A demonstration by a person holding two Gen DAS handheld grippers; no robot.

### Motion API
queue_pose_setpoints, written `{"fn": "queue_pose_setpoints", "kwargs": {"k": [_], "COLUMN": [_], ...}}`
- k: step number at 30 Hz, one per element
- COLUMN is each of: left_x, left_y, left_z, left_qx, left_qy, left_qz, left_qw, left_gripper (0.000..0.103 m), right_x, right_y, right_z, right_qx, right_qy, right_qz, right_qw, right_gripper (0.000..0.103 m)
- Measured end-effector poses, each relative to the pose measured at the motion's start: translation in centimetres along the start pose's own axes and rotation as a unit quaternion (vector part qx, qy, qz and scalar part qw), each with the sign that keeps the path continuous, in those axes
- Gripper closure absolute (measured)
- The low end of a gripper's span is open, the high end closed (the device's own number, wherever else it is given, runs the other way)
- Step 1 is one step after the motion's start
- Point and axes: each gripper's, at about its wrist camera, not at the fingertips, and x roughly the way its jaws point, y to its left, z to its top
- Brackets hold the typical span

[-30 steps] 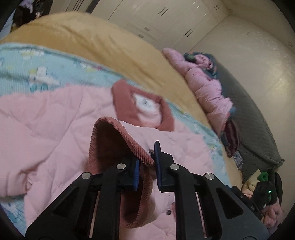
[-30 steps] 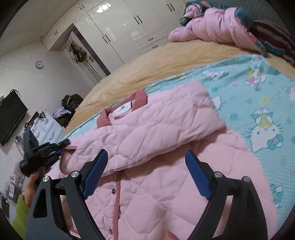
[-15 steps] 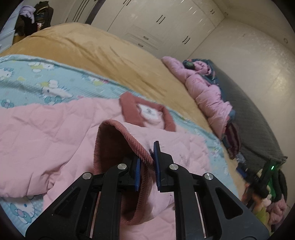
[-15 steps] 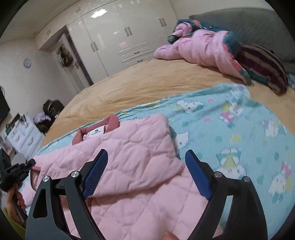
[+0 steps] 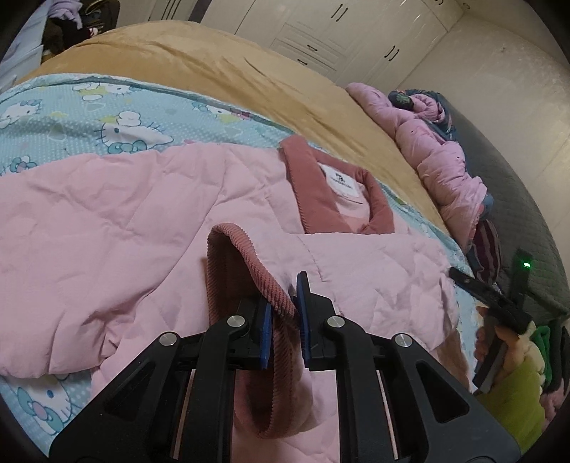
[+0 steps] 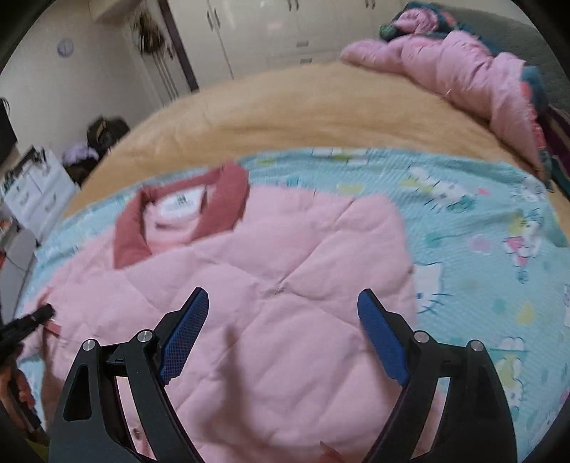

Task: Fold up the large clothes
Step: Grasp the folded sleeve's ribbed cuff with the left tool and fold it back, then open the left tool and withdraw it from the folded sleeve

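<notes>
A pink quilted jacket (image 5: 142,220) is laid on a blue cat-print blanket (image 5: 89,110), which is spread over the near part of a tan-covered bed (image 5: 213,67). The collar (image 5: 313,192), dark pink corduroy, is turned toward the far side of the blanket. A white neck label (image 5: 342,182) is seen inside the collar; small dark print is present on it but cannot be read in either view.

Left gripper (image 5: 285,313): jaws closed on the ribbed dark pink cuff (image 5: 249,256) of one sleeve. The cuff is pinched between the blue pads and is held over the jacket body, with its open end hanging toward the camera.

Right gripper (image 6: 283,334): jaws wide apart, nothing between the pads. It is held above the folded pink panel at the jacket's right side, not touching the cloth as far as can be told; this view is motion-blurred.

In the left view the right gripper is seen at the blanket's right edge, gripped by a hand (image 5: 498,342) with a yellow-green sleeve (image 5: 516,402). A second pink coat (image 6: 456,71) is heaped at the bed's far corner. White wardrobes (image 6: 249,28) stand behind the bed. A round wall clock (image 6: 65,47) is noted; its face cannot be read.
</notes>
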Motion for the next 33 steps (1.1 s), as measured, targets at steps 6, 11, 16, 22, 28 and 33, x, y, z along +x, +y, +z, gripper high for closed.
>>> {"fn": "queue_pose_setpoints", "kwargs": {"k": [6,11,16,22,28,33], "left_x": [1.1,1.5,-0.3,-3.3,-3.3,-2.2], "left_y": [0.4,0.2,-1.3,-4.2,-6.5,-8.0], "left_z": [-0.2,-0.4,0.0,0.4,-0.3,-1.9], "left_qx": [0.0,0.007,0.039,0.071,0.085,0.096], "left_qy": [0.009,0.009,-0.006,-0.045,-0.035,-0.02], "left_qz": [0.005,0.023,0.04,0.067,0.084,0.052], "left_qw": [1.0,0.9997,0.9984,0.9942,0.9922,0.9938], "left_gripper": [0.097,0.093,0.055,0.009,0.009,0.009], "right_x": [3.7,4.2,1.0,-3.9,-5.6,-5.1], "right_y": [-0.6,-1.0,-0.2,2.6,3.4,3.2], "right_z": [-1.1,-1.5,-1.6,-3.1,-4.2,-5.7], "right_qx": [0.001,0.004,0.007,-0.024,-0.027,-0.027], "right_qy": [0.039,0.038,0.01,-0.039,-0.052,-0.029], "right_qz": [-0.023,-0.022,-0.008,0.029,0.034,0.033], "right_qw": [0.999,0.999,1.0,0.999,0.998,0.999], "right_gripper": [0.017,0.017,0.017,0.01,0.006,0.005]}}
